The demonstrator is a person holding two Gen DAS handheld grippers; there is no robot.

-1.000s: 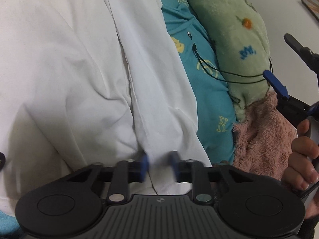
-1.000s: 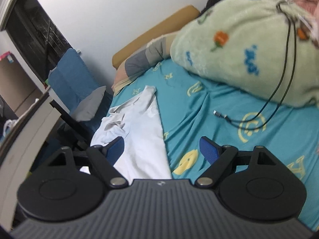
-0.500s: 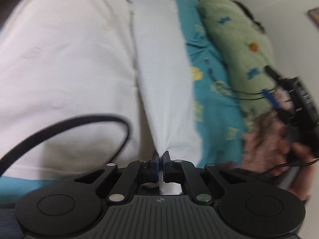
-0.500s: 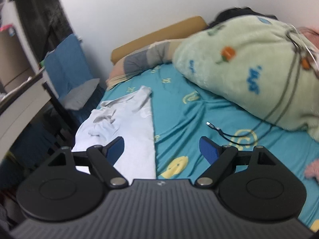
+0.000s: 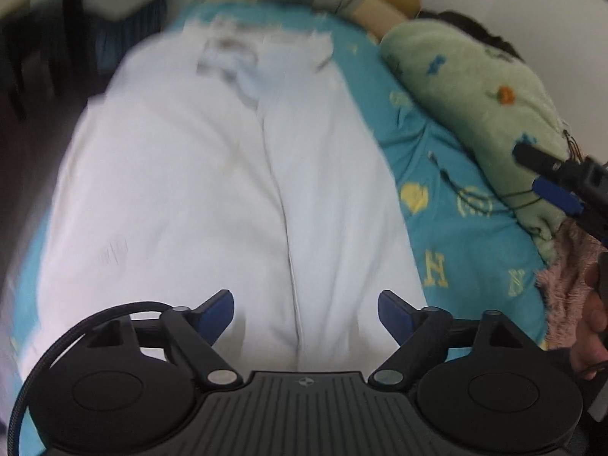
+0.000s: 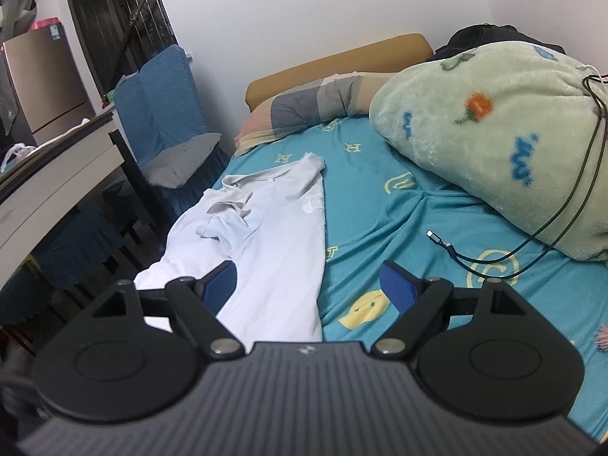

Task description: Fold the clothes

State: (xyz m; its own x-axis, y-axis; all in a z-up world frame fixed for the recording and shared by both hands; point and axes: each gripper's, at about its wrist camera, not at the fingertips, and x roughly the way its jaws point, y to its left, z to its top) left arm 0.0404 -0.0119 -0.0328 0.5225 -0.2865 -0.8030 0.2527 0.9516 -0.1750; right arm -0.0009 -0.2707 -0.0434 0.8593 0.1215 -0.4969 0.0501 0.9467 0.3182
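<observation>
**Left gripper let go of the white fold and pulled back**

Half a second earlier the left gripper [image 5: 304, 309] had been pinched tight on a peak of the white shirt [image 5: 212, 197]; at this moment its jaws were opening, already spread wide, with nothing between the blue pads but cloth lying flat beneath them. Its view had also drawn back, so the whole garment showed where only a close stretch of fabric had filled the frame.

The shirt lay spread on the teal bedsheet [image 5: 448, 228], filling the centre of the left wrist frame, a lengthwise crease running down its middle and its collar toward the upper centre. In the right wrist view it sat at centre left, one side already folded in. The right gripper [image 6: 309, 283] hung just above the shirt's near edge, at the lower centre of its frame, jaws wide and empty. A green blanket [image 6: 494, 133] and a black cable [image 6: 547, 235] lay to the right, apart from the shirt.

By my reading, one lengthwise fold had just been laid down. The next move likely called for fresh grips on the shirt's near hem or far side, well clear of the cable.
</observation>
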